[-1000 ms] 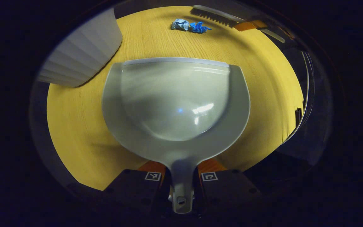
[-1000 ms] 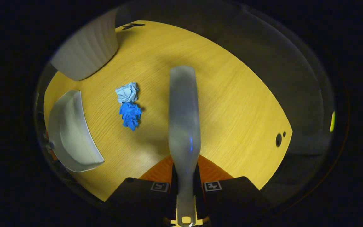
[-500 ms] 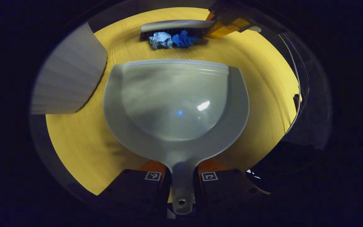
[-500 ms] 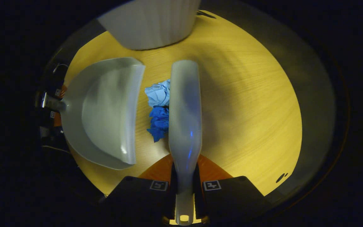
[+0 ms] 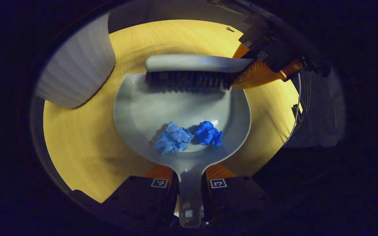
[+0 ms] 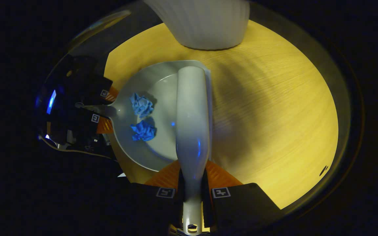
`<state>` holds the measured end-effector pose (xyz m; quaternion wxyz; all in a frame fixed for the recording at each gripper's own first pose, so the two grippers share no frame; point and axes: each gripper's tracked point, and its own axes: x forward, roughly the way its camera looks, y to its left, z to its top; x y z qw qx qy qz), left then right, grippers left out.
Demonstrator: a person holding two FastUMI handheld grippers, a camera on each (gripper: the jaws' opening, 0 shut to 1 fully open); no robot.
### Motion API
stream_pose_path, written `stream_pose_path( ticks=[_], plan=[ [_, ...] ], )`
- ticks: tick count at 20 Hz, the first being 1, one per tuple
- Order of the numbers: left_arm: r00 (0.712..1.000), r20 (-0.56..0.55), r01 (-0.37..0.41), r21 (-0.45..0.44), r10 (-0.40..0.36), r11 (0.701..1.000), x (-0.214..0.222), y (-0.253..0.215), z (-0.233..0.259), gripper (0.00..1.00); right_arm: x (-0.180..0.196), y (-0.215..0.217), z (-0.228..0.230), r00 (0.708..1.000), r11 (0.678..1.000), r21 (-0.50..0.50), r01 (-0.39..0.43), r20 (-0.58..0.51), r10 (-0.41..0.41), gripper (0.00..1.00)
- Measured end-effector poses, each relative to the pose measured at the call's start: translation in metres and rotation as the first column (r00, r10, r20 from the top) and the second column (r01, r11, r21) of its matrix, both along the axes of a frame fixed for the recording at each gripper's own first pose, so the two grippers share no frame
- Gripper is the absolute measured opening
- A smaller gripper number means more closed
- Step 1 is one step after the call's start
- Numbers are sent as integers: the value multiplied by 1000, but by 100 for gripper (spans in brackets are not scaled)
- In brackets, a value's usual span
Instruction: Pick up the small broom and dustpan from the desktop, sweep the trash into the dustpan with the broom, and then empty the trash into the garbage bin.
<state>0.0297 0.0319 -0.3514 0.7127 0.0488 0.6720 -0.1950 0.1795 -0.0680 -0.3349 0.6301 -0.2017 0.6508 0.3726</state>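
The grey dustpan rests on the yellow desktop, its handle clamped in my left gripper. Two crumpled paper balls lie inside it, a pale blue one and a deep blue one. Across the pan's front lip stands the grey broom, bristles down, its handle held by my right gripper. In the right gripper view the broom's back runs straight ahead from my right gripper, over the dustpan with the pale ball and the dark ball. My left gripper holds the pan at the left there.
A white ribbed garbage bin stands on the desktop just left of the dustpan, seen ahead as the bin in the right gripper view. The desktop's edge curves round to the right, with bare wood right of the broom.
The broom has swept both paper balls from the desktop over the lip into the dustpan. It now sits on the pan's front edge. The bin appears closer in the right gripper view.
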Motion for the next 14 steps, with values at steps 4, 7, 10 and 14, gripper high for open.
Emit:
stream_pose_path(
  ticks=[4, 7, 10, 14],
  plan=[
    [999, 45, -28, -4, 29, 1000, 5, 1, 6, 30, 18, -42, 20, 986, 985, 73, 159, 47, -162, 27],
    [990, 127, -58, 5, 57, 998, 5, -4, 4, 30, 0, -71, 21, 948, 937, 158, 312, 21, -319, 26],
    [974, 183, -127, -49, 134, 991, 13, -11, 4, 30, -16, -108, -6, 905, 888, 195, 416, 1, -425, 27],
    [940, 251, -212, -98, 231, 972, 38, -10, 23, 31, -32, -144, -61, 863, 841, 217, 495, -5, -506, 27]
  ],
)
